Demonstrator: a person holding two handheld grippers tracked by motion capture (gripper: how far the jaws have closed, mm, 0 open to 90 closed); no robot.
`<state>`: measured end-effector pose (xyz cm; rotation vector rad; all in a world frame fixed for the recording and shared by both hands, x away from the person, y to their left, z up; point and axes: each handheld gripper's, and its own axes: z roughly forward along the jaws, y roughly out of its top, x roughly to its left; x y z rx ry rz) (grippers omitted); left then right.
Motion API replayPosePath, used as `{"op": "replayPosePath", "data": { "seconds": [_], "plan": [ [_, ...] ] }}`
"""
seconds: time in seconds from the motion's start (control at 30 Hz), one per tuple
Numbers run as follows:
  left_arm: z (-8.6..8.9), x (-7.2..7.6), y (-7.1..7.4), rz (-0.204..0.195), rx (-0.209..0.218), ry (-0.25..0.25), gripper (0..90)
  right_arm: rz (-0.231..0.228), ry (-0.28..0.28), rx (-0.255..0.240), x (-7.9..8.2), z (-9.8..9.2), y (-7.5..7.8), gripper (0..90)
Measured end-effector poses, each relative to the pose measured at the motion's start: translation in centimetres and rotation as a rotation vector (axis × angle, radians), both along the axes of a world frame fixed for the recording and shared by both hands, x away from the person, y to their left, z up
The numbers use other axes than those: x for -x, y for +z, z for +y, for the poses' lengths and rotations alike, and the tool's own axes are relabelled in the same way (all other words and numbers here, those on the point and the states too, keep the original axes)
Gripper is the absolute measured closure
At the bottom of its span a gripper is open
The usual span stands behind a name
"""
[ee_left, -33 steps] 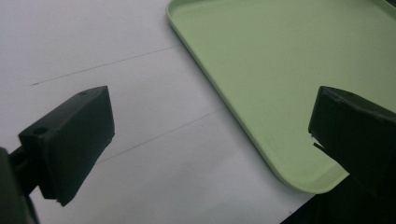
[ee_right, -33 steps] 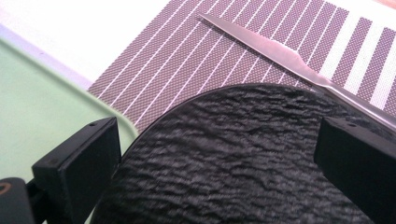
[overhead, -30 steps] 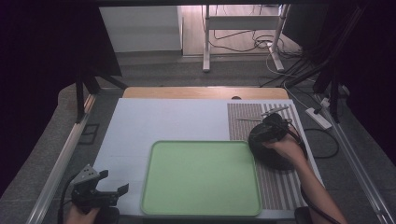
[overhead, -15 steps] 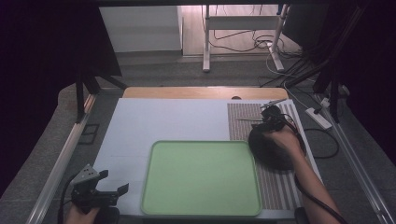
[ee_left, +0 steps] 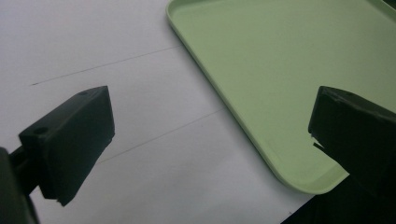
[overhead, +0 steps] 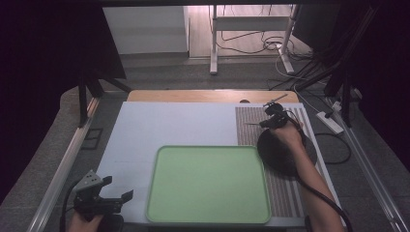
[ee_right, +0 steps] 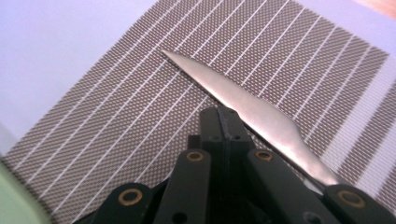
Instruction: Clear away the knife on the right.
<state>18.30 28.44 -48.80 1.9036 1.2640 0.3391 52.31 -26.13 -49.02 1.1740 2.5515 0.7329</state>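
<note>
A silver table knife (overhead: 255,124) lies on the brown striped mat (overhead: 288,189) at the right, its tip pointing left. My right gripper (overhead: 266,123) is right at it; its jaws have just been closing and now stand together. In the right gripper view the joined tips (ee_right: 223,114) sit over the near edge of the knife blade (ee_right: 266,114), with nothing between them. My left gripper (overhead: 118,191) rests at the front left corner, open and holding nothing. In the left gripper view its gap (ee_left: 210,130) frames the corner of the green tray (ee_left: 233,107).
The empty green tray (overhead: 208,148) lies mid-table near the front edge. A round black plate (overhead: 278,157) sits on the mat under the right hand and forearm. White table cover (overhead: 169,125) stretches behind and left of the tray. Cables trail off to the right.
The right hand has moved away from the black plate toward the far end of the mat, up to the knife, and its jaws have closed. The left gripper has stayed put.
</note>
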Motion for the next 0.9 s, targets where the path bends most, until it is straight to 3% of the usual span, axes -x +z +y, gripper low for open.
{"op": "replayPosePath", "data": {
  "seconds": [0.2, 0.33, 0.9],
  "plan": [
    [0.0, 0.0, 0.0, 0.000, -0.002, -0.001, 1.3, 0.013, 0.009, 0.022, -1.1, 0.2, -1.0, 89.8],
    [0.0, 0.0, 0.0, -0.001, -0.006, -0.001, 1.3, 0.009, -0.010, 0.003, -1.9, -0.3, -1.1, 89.9],
    [0.0, 0.0, 0.0, 0.001, -0.001, 0.006, 1.4, -0.019, -0.099, 0.017, -4.4, -2.7, -1.0, 89.9]
  ]
}}
